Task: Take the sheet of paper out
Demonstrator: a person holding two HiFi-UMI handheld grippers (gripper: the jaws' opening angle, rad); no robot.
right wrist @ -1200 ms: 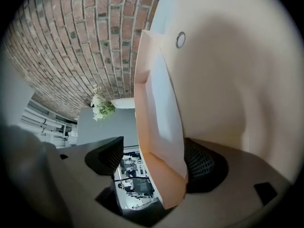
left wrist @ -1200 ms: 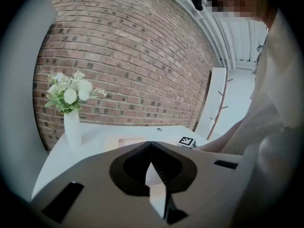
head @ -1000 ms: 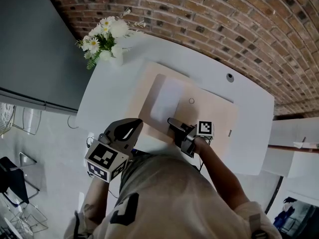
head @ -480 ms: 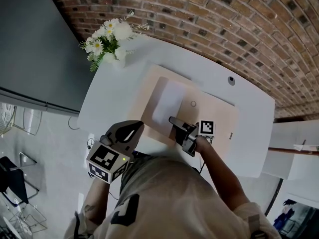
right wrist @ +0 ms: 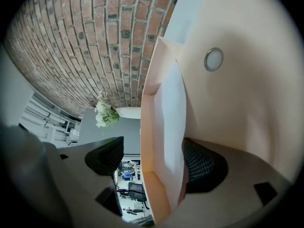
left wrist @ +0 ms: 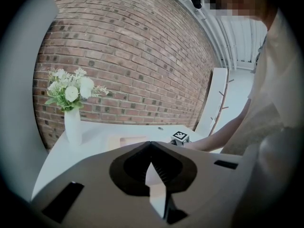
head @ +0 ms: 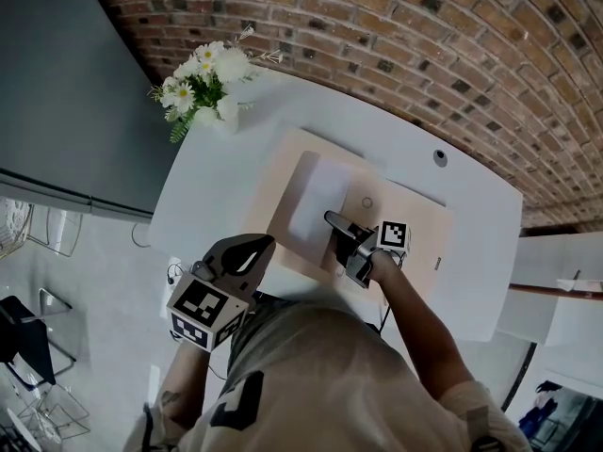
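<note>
A white sheet of paper (head: 316, 205) lies in an opened beige folder (head: 419, 229) on the white table (head: 212, 182). My right gripper (head: 333, 222) is at the folder's near edge, open. In the right gripper view its fingers straddle the sheet (right wrist: 172, 122) and the thin beige flap under it, with the right pad (right wrist: 203, 167) close beside the sheet and the left pad (right wrist: 105, 156) well apart from it. My left gripper (head: 254, 247) is held off the table's near edge, shut and empty; in its own view the jaws meet at the tip (left wrist: 151, 146).
A white vase of flowers (head: 205, 78) stands at the table's far left corner. The folder has a round snap (right wrist: 213, 59). A cable grommet (head: 439, 157) sits near the brick wall. White shelving (head: 561, 281) is at the right.
The right gripper has edged slightly forward along the folder's edge toward the sheet. The left gripper has stayed about where it was.
</note>
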